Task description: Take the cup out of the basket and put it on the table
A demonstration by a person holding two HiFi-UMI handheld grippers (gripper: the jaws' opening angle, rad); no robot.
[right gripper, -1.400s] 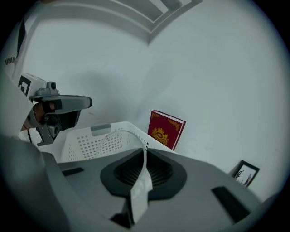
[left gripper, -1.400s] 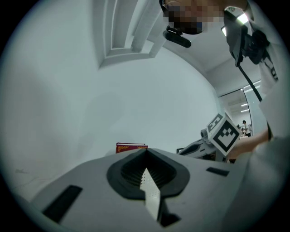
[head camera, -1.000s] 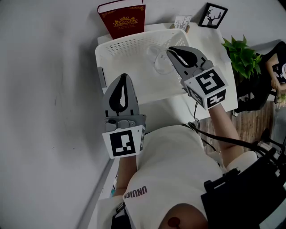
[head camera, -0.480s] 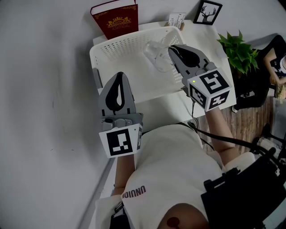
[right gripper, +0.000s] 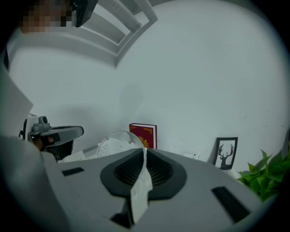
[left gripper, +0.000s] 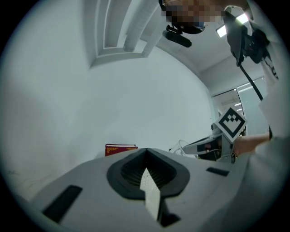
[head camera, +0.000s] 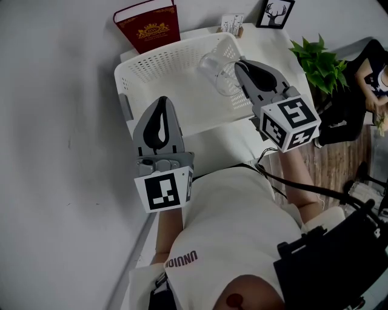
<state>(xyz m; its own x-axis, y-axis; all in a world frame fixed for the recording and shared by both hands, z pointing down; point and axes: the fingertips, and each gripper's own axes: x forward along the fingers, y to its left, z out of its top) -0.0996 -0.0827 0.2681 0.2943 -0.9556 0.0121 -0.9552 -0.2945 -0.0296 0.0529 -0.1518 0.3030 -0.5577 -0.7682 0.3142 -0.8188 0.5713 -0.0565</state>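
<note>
Right now the right gripper [head camera: 240, 63] has its fingers pinched nearly together on the thin wall of the clear cup [head camera: 217, 70], which it holds at the 2 o'clock side of the white basket [head camera: 159, 64], over the basket's right-hand rim and clear of its floor. In the right gripper view the glassy rim of the cup [right gripper: 118, 138] curves out from between the closed pads at about 11 o'clock, with the perforated basket showing through it. The left gripper [head camera: 162, 100] hovers at the basket's 7 o'clock corner, pointing towards the wall; its own view shows the jaws pressed together with nothing between them. The basket sits on the white table [head camera: 268, 49]. A red book [head camera: 148, 25] stands against the wall at 12 o'clock from the basket, a small card [head camera: 231, 24] and a framed deer picture [head camera: 274, 12] lie towards 1 o'clock, and a green plant [head camera: 315, 58] stands at 3 o'clock, beyond the table's edge.
</note>
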